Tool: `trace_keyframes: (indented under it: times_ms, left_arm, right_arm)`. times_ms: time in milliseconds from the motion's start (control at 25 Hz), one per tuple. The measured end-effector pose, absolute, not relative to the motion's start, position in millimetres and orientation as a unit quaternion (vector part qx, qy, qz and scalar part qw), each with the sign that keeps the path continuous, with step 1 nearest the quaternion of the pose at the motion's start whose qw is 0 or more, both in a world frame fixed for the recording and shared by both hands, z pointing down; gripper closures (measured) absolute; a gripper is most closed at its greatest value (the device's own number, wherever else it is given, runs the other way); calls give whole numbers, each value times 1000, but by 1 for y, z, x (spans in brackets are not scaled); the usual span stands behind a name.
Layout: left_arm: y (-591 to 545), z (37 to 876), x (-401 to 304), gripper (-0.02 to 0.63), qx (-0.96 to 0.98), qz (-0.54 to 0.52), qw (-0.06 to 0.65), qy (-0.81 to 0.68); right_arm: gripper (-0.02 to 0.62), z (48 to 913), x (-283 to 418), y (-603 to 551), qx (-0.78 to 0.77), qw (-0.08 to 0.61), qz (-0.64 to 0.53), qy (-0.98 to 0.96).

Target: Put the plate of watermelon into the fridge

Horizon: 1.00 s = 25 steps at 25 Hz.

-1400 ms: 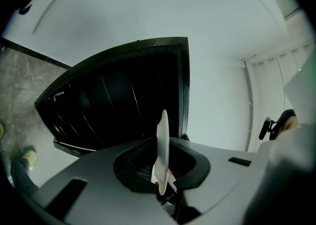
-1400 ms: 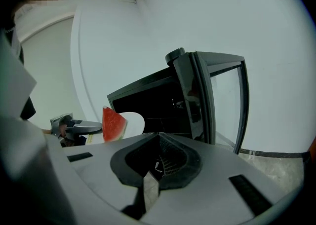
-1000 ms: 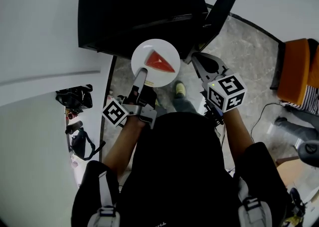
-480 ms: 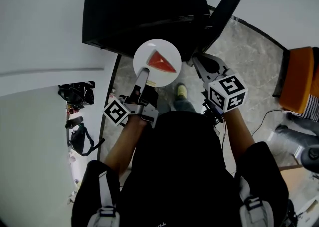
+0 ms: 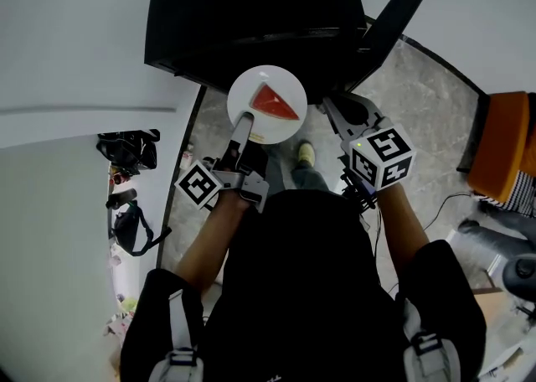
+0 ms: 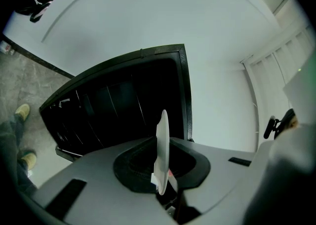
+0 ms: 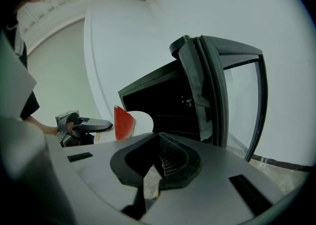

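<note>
A white plate (image 5: 266, 104) carries a red wedge of watermelon (image 5: 276, 104). My left gripper (image 5: 244, 125) is shut on its near rim and holds it level in front of the black fridge (image 5: 251, 12). The fridge's door (image 5: 394, 12) stands open to the right. In the left gripper view the plate (image 6: 162, 150) shows edge-on between the jaws, with the dark fridge (image 6: 118, 105) behind it. My right gripper (image 5: 337, 110) hangs to the right of the plate, shut and with nothing in it. The right gripper view shows the watermelon (image 7: 123, 123), the plate (image 7: 142, 119) and the door (image 7: 217, 91).
Black bags (image 5: 126, 154) lie by the white wall at the left. An orange chair (image 5: 502, 133) stands at the right, with a cable (image 5: 444, 196) on the grey stone floor near it. The person's shoe (image 5: 306, 152) is below the plate.
The plate stays in the left gripper before the fridge opening. Both grippers have hardly moved; only the head view has drifted a little.
</note>
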<state>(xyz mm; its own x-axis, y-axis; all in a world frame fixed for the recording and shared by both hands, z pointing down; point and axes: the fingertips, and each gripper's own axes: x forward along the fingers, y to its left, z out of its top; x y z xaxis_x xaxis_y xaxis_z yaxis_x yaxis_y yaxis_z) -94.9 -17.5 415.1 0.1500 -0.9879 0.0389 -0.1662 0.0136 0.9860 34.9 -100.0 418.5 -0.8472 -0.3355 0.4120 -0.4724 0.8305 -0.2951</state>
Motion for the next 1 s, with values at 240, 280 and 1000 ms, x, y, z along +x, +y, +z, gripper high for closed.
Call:
trace_keyframes:
  times_ms: [240, 280, 1000]
  left_arm:
    - [-22, 424, -92, 558, 561, -416, 502, -510]
    - [-21, 425, -90, 558, 561, -416, 502, -509]
    - [-27, 447, -100, 558, 560, -417, 497, -516]
  right_arm:
    - [581, 427, 34, -98, 209, 178, 198, -941]
    - [582, 427, 35, -97, 210, 178, 198, -941]
    - [583, 442, 40, -99, 230, 182, 199, -935]
